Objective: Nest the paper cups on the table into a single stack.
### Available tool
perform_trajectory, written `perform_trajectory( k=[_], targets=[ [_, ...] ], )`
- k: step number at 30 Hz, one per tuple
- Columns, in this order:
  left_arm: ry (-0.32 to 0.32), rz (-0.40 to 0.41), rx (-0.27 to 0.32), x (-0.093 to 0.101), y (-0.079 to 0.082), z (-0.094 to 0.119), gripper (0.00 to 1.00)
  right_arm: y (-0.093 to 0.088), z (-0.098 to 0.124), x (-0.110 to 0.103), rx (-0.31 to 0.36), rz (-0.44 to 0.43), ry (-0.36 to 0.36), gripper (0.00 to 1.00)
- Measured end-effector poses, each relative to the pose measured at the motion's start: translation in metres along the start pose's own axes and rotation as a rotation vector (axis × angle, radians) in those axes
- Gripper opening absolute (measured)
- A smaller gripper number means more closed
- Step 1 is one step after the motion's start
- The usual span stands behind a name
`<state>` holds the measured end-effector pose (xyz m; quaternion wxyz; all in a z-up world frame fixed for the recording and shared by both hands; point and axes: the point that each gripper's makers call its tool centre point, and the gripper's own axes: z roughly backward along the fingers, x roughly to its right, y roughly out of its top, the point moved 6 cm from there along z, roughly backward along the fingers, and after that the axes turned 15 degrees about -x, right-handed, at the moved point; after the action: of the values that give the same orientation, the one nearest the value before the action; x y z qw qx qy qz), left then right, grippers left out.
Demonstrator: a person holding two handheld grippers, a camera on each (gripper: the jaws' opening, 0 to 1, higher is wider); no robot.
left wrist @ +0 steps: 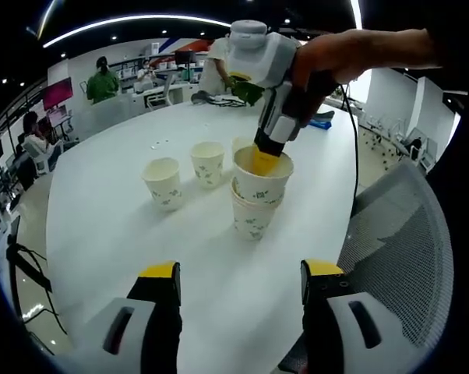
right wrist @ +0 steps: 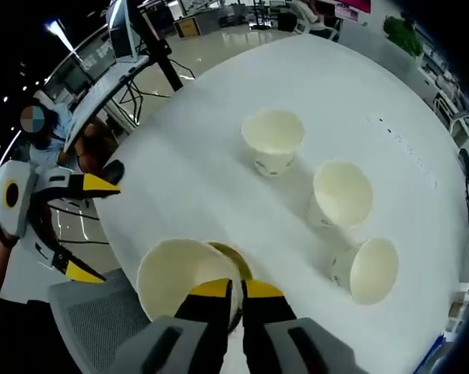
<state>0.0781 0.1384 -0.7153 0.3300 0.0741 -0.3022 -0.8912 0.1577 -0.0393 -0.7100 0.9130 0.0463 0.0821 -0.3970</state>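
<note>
Right gripper (right wrist: 234, 290) pinches the rim of the top cup (left wrist: 262, 176), part-nested in a lower cup (left wrist: 252, 218) on the table (left wrist: 125, 234); left gripper (left wrist: 241, 273) hangs wide open near the edge, three cups (right wrist: 273, 139) apart

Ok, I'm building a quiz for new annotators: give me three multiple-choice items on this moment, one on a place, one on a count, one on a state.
1. Where is the held cup in the right gripper?
A. on the floor
B. set into a lower cup
C. lying sideways
2. How many single cups stand apart on the table?
A. one
B. three
C. six
3. How do the left gripper jaws stand?
A. open, empty
B. shut on a cup
C. shut on a cable

Answers: B, the two cups' rims overlap; B, three single cups stand apart from the pair; A, bare table shows between the jaws.
</note>
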Motion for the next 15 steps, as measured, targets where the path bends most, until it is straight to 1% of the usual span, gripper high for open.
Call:
perform_trajectory(
  k=[8,15],
  targets=[
    [0.003,-0.001,0.0,0.0007,0.0004,0.0013,0.61,-0.0026,0.0023,-0.0026,0.001,0.008,-0.004,0.07],
    [0.001,-0.004,0.0,0.0028,0.0022,0.0018,0.61,-0.0059,0.0077,-0.0032,0.008,0.013,-0.01,0.09]
  ],
)
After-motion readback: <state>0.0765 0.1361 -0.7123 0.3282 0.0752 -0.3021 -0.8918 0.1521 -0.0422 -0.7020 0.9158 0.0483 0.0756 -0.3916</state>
